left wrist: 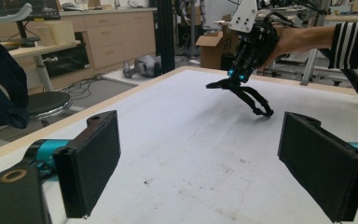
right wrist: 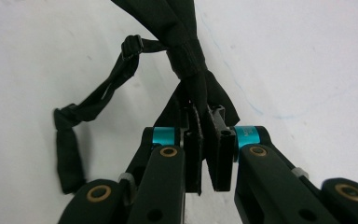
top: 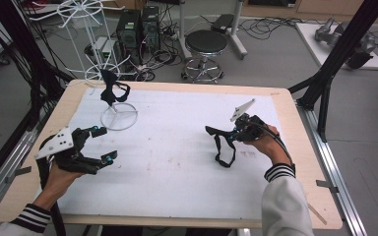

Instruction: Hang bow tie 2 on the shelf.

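Black bow tie (right wrist: pixel 186 51), strap looped and dangling, pinched at one wing.

I see a grey floor (top: pixel 275 59) strewn with cables (top: pixel 270 24), a black stool (top: pixel 205 44), computer towers (top: pixel 138 27), a black frame post (top: pixel 344 44), wooden drawer cabinets (left wrist: pixel 107 35) and a cardboard box (left wrist: pixel 212 46).

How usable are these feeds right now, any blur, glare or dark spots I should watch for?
High view: even light, soft shadows, slightly soft detail. Left gripper view: the near pads are big and a little soft, while the right gripper farther off is sharper. Right gripper view: the black bow tie reads nearly featureless against the bright white table cover.
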Demonstrator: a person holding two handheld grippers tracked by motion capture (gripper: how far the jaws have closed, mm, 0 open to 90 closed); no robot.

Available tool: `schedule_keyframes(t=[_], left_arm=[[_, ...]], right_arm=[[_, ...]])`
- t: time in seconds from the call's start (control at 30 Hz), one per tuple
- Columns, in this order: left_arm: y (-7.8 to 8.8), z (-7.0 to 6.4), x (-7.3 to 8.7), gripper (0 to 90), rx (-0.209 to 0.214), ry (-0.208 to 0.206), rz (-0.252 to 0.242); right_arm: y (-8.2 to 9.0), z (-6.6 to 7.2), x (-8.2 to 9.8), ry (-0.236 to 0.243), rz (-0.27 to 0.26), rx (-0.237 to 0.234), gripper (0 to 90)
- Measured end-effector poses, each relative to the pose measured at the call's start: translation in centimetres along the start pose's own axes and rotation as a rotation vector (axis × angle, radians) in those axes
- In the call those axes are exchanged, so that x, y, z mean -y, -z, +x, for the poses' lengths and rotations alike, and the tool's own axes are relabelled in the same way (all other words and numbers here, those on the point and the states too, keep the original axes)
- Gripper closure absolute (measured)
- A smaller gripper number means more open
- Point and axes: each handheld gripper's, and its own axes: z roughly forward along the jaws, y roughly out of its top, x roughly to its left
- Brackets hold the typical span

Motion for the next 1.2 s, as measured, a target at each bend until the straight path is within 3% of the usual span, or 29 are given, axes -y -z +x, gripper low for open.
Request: schedule_keyframes(t=[0.17,0.33,0.83,1.0,1.2], left_arm=[[0.0,0.0,-0.5,13.4,-0.003,-0.004,-0.007],[-0.1,0.0,-0.9,13.4,-0.002,-0.006,-0.011],[-0.8,-0.1,-2.6,13.5,0.019,-0.028,-0.015],[-1.0,0.0,-3.0,13.6,0.03,-0.029,-0.016],[-1.4,0.0,-3.5,13.6,0.044,-0.033,-0.017]], right_arm=[[1.0,0.5,-0.4,-0.036,-0.075,-0.029,86.4],[1.8,1.0,-0.7,-0.042,-0.142,-0.06,86.4],[3.0,2.5,-1.8,-0.055,-0.266,-0.141,86.4],[3.4,3.1,-2.3,-0.071,-0.332,-0.172,86.4],[3.4,3.9,-3.2,-0.053,-0.367,-0.204,86.4]])
